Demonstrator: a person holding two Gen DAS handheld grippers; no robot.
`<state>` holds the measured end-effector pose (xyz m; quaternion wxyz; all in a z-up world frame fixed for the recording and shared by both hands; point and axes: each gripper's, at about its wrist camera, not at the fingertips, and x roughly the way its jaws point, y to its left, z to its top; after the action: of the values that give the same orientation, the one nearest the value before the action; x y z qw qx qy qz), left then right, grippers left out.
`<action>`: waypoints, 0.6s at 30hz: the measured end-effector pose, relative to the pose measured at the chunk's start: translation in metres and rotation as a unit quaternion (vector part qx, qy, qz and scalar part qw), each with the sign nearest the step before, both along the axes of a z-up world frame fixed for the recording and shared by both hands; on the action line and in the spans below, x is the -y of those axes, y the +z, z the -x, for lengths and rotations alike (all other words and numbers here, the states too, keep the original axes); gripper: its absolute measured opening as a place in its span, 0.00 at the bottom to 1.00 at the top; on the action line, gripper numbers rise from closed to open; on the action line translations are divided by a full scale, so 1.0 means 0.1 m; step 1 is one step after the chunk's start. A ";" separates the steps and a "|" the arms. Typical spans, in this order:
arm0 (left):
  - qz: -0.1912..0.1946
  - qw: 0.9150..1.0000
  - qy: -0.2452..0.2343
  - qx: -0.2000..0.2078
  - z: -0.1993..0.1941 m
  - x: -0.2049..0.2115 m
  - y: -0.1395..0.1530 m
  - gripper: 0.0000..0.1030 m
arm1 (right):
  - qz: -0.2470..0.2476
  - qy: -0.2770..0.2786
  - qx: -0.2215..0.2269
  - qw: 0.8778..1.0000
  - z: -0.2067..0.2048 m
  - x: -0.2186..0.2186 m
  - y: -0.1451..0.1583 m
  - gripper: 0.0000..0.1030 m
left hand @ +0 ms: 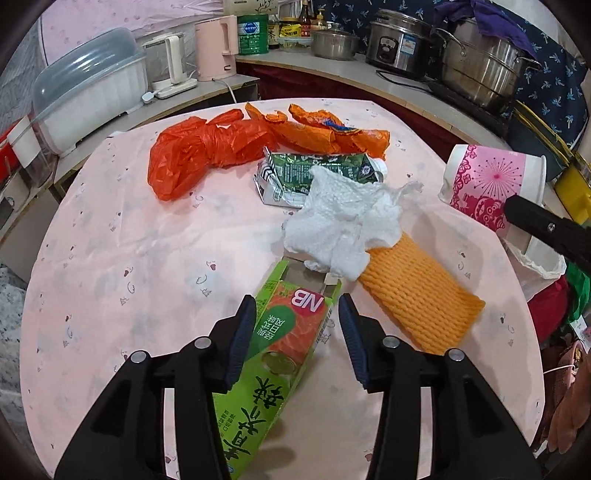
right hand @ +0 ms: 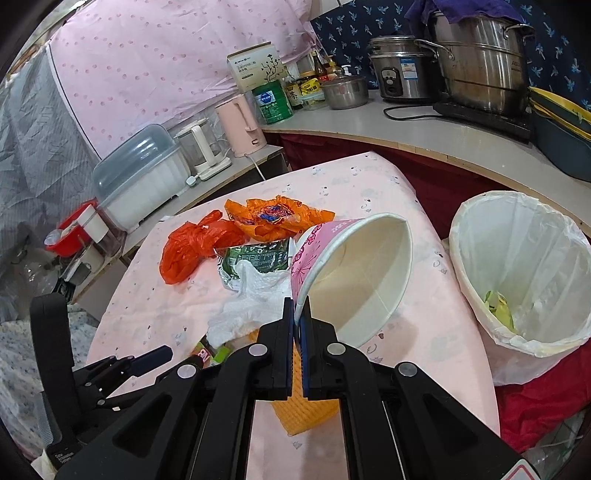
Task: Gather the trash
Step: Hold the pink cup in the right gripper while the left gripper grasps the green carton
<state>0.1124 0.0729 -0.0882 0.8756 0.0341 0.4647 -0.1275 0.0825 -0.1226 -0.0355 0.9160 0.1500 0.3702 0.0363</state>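
Observation:
My left gripper (left hand: 297,308) is open, its jaws on either side of a green carton (left hand: 280,354) lying on the pink table. My right gripper (right hand: 297,312) is shut on the rim of a pink paper cup (right hand: 354,269), held tipped above the table; the cup also shows in the left wrist view (left hand: 491,184). A white paper towel (left hand: 351,225), an orange foam net (left hand: 421,295), a flattened dark green carton (left hand: 314,170), a red plastic bag (left hand: 195,151) and an orange wrapper (left hand: 325,129) lie on the table. A white-lined trash bin (right hand: 524,273) stands right of the table.
A counter behind holds a pink kettle (left hand: 218,48), a glass kettle (left hand: 168,62), a green tin (left hand: 253,33), steel pots (left hand: 484,62) and a rice cooker (left hand: 399,44). A lidded plastic container (left hand: 92,88) sits at the left. Red cloth (right hand: 546,402) lies under the bin.

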 end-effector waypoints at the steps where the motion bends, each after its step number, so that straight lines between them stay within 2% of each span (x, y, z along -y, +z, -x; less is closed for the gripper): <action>1: -0.004 1.000 0.002 -0.001 0.01 -0.02 -0.03 0.56 | -0.001 0.000 -0.001 1.000 -0.01 0.00 -0.01 0.03; 2: -0.008 1.000 0.005 -0.001 0.03 -0.04 -0.04 0.62 | -0.001 0.000 -0.001 1.000 -0.01 -0.01 -0.01 0.03; 3: -0.010 1.000 0.007 0.000 0.06 -0.07 -0.06 0.62 | 0.000 0.000 -0.001 1.000 -0.01 -0.01 -0.01 0.03; 9: -0.014 0.999 0.023 -0.019 0.14 -0.27 -0.18 0.63 | 0.002 0.009 -0.005 1.000 -0.02 -0.10 -0.03 0.03; 18: -0.011 0.999 0.012 -0.044 0.30 -0.30 -0.38 0.62 | 0.006 0.021 -0.009 1.000 0.03 -0.23 -0.05 0.03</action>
<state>0.0825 0.1025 -0.1265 0.8551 0.0330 0.5050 -0.1132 0.0792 -0.0998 -0.0406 0.9125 0.1372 0.3818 0.0520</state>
